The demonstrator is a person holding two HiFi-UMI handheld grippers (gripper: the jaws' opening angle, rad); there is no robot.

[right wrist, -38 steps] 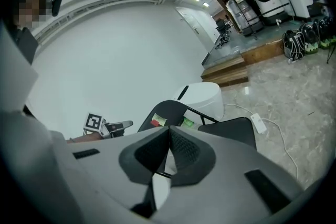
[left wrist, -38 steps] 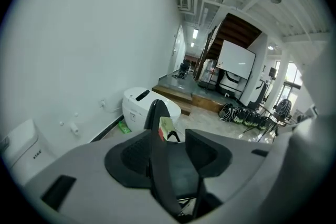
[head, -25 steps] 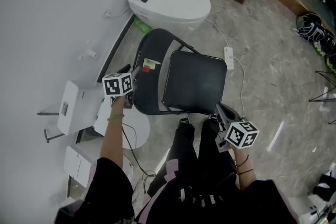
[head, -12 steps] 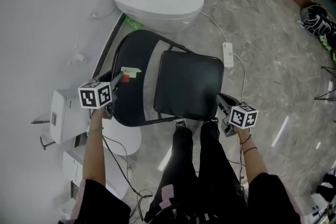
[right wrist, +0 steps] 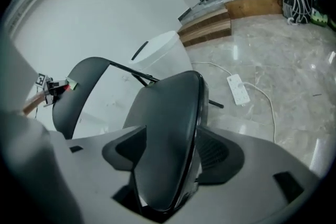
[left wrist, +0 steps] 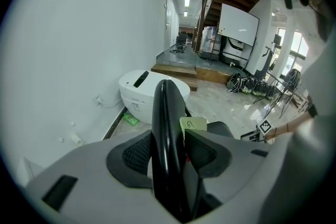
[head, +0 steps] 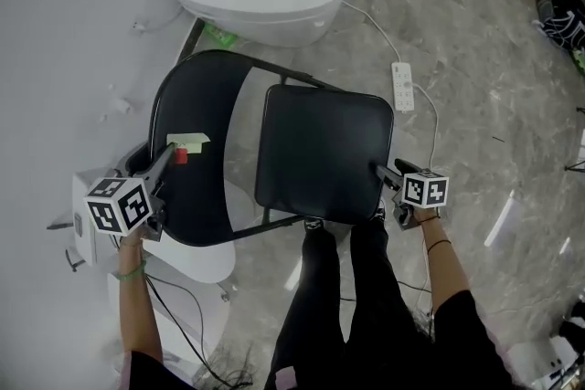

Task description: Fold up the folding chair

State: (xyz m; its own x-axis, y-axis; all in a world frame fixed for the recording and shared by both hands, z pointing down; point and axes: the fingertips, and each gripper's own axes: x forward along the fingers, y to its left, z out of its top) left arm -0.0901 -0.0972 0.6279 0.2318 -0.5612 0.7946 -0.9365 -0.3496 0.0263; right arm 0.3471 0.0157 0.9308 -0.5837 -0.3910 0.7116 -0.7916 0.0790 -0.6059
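Marble floor (head: 475, 59) lies beneath the folding chair (head: 274, 79). My left claw (head: 169, 160) is clamped on the backrest (head: 196, 96) rim. My right claw (head: 379, 171) has just been opening; the seat (head: 320, 151) edge sits between its spread jaws, ungripped.

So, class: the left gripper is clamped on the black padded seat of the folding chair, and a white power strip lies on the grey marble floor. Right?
Wrong part: the left gripper view shows the left gripper clamped on the chair's black curved backrest. The white power strip does lie on the grey marble floor.
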